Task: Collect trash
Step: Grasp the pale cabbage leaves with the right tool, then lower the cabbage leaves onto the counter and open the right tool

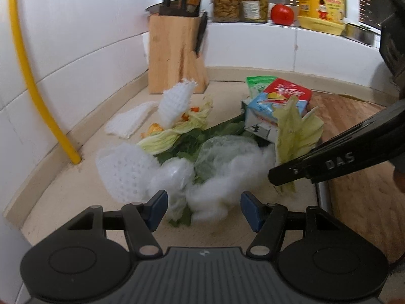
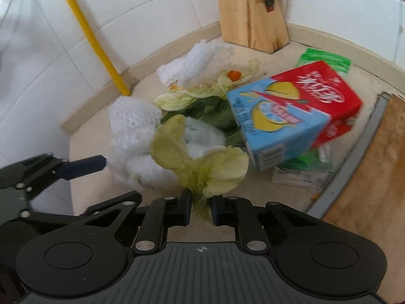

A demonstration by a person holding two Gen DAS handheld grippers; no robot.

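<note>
- Left: we are holding the left gripper (image 1: 203,209) low over the near edge of the trash pile, its blue pads (image 1: 158,209) standing apart. They are flanking the crumpled white plastic bag (image 1: 215,197) without pressing on it, so this gripper is open and carrying nothing.
- Left of centre: white foam fruit nets (image 1: 121,174) are lying on the desk (image 1: 63,202), one just beside the left pad and others farther back toward the yellow pipe (image 1: 27,76) and the tiled wall.
- Centre: we are looking at the heap itself, dark green leaves (image 2: 202,109), pale cabbage scraps (image 1: 162,141) and the bag, all touching or overlapping.
- Centre right: we are closing the right gripper (image 2: 200,206) on a yellow-green cabbage leaf (image 2: 202,162). Its jaws are standing nearly together with the leaf's stalk pinched between them, and the blade of the leaf is fanning out ahead over the bag.
- Right: a red and blue drink carton (image 2: 293,111) is resting tilted on flattened packaging, near the gripped leaf but apart from both grippers; a green wrapper (image 2: 326,58) is lying behind it and a wooden board (image 2: 367,177) is bordering the pile.
- Step in hand, as we are judging it: picking one leaf out of the heap. No bin is in view in either picture.
- Next move, as we are judging it: lifting the leaf clear without dragging the bag along, since the leaf is thin and may tear at the stalk.
</note>
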